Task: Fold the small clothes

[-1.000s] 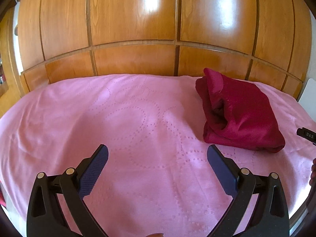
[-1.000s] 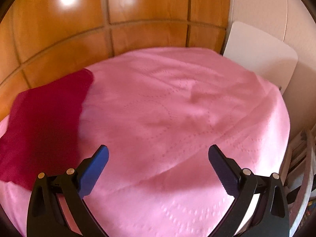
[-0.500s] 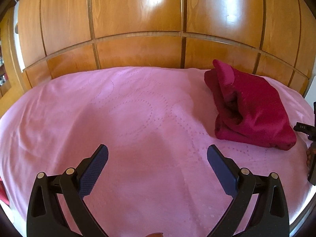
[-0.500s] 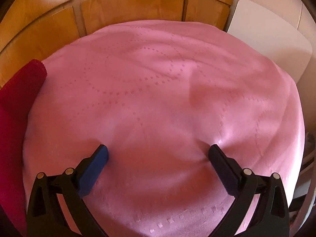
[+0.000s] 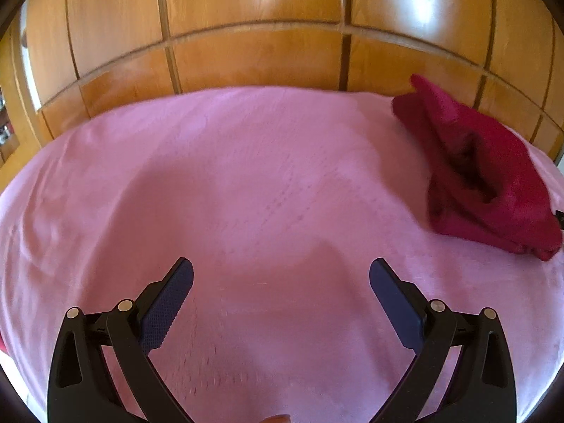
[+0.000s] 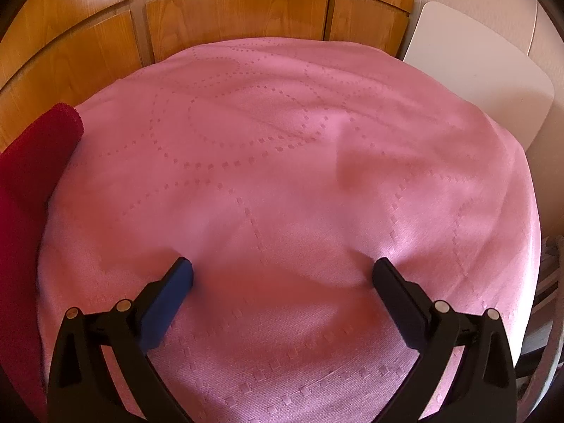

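Note:
A dark red garment (image 5: 486, 176) lies folded in a thick bundle on the pink bedspread (image 5: 246, 183), at the right of the left wrist view. My left gripper (image 5: 281, 275) hangs open above bare bedspread, well to the left of the bundle, nothing between its fingers. In the right wrist view the same red garment (image 6: 24, 190) shows at the left edge. My right gripper (image 6: 282, 271) is open, and its blue-padded fingertips (image 6: 183, 271) rest on the pink bedspread (image 6: 282, 141), to the right of the garment and apart from it.
Glossy wooden panelled doors (image 5: 264, 35) run behind the bed. A white board (image 6: 476, 70) stands off the bed's far right corner. Past the bed's right edge are dim grey items (image 6: 550, 282). A small black object (image 5: 560, 216) peeks from behind the bundle.
The left view has slid left and tilted, so the bundle sits nearer the right edge. The right gripper has swung right off the garment and lowered until its fingertips touch the bedspread.

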{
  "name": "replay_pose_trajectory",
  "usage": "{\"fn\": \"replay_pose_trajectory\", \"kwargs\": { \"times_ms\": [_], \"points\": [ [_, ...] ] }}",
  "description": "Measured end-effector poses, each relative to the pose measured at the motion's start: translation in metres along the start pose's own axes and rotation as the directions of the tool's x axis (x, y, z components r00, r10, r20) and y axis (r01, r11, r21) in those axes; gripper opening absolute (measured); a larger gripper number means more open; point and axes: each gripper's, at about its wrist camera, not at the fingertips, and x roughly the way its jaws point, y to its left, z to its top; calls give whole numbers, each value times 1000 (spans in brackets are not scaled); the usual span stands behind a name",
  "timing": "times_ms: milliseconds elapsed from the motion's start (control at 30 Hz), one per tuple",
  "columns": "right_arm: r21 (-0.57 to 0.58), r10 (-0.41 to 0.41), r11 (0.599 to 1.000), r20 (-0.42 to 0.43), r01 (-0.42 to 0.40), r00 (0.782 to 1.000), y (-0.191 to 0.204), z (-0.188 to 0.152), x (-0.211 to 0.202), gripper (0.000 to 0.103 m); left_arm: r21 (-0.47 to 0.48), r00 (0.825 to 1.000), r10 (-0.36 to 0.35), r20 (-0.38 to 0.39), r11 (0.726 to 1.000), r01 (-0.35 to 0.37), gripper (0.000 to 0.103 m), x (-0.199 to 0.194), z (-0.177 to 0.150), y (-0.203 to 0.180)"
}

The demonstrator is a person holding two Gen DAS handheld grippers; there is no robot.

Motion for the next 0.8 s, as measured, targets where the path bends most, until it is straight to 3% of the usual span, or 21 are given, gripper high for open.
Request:
{"fn": "replay_pose_trajectory", "kwargs": {
  "times_ms": [133, 267, 667, 800],
  "points": [
    [0, 0, 1000, 0, 0, 1000, 0, 0, 0, 101, -20, 998, -20, -62, 1000, 19, 99, 19, 1, 6],
    [0, 0, 1000, 0, 0, 1000, 0, -1, 0, 101, -42, 997, -37, -73, 999, 34, 99, 25, 3, 11],
    [1, 0, 1000, 0, 0, 1000, 0, -1, -1, 101, -40, 997, -32, -76, 999, 29, 99, 26, 5, 10],
    [1, 0, 1000, 0, 0, 1000, 0, 0, -1, 101, -26, 999, -23, -38, 999, 22, 99, 16, 6, 6]
  ]
}}
